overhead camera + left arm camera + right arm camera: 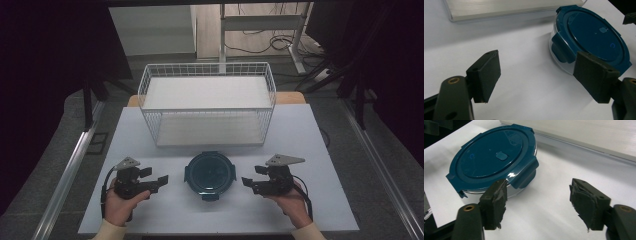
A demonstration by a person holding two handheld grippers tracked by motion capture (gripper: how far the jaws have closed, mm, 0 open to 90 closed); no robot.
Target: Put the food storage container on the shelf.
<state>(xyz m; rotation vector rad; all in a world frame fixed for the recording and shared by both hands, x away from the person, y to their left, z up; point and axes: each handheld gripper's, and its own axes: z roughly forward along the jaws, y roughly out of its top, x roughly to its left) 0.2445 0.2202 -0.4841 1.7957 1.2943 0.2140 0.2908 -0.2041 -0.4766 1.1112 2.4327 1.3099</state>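
A white table [150, 210] lay bare around both grippers. The left gripper [155, 181] and right gripper [248, 182] stood apart-jawed, empty, flanking the blue container [210, 174], wire basket [207, 102] beyond.

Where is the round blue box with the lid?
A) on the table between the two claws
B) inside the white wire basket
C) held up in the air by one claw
A: the blue box sits on the table, with the left claw and right claw open on either side.
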